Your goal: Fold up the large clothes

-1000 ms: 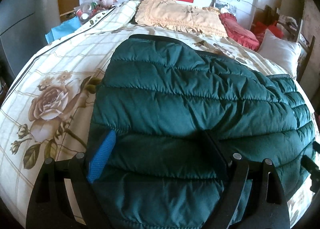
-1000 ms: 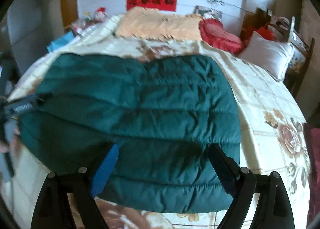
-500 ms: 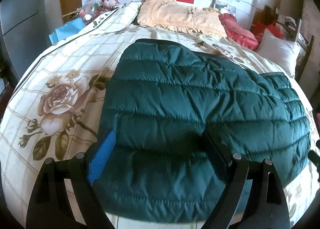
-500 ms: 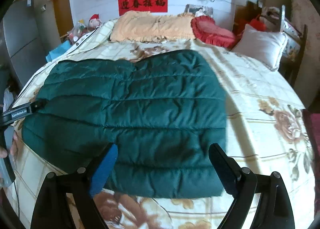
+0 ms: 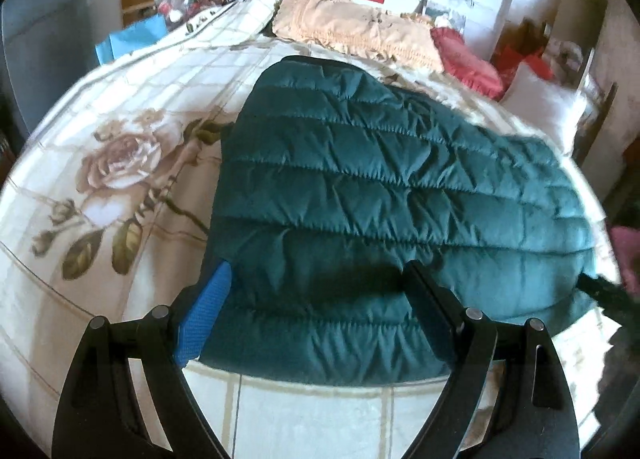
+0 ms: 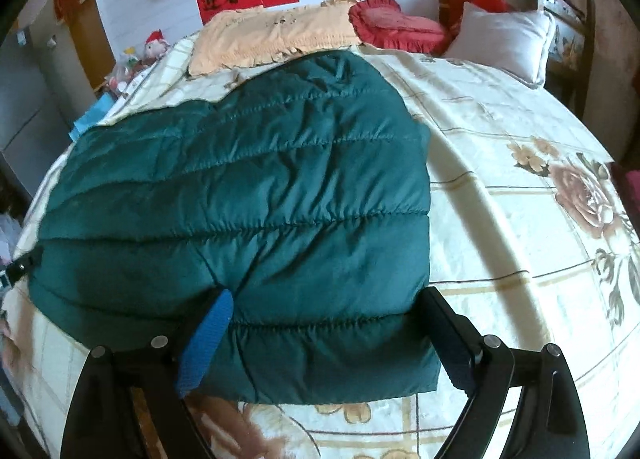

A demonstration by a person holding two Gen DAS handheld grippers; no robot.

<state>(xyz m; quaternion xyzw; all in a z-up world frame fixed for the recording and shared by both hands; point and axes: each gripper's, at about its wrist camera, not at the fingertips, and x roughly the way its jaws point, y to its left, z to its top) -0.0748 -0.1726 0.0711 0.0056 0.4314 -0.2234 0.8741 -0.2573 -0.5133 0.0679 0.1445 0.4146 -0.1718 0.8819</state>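
A dark green quilted puffer jacket (image 5: 380,199) lies spread flat on the bed, also in the right wrist view (image 6: 248,199). My left gripper (image 5: 316,279) is open over the jacket's near left edge, its jaws wide apart and holding nothing. My right gripper (image 6: 328,307) is open over the jacket's near right corner; its blue left pad (image 6: 208,335) presses a dent into the fabric. The left gripper's tip shows at the left edge of the right wrist view (image 6: 20,267).
The bed has a cream floral quilt (image 5: 120,163). At the head lie a peach pillow (image 6: 272,35), a red cushion (image 6: 396,27) and a white pillow (image 6: 504,39). Toys and a blue bag (image 5: 132,35) sit at the far left.
Both grippers have drawn back toward the near edge of the jacket, so more quilt shows below them. The jacket's near edge now lies flat on the bed.
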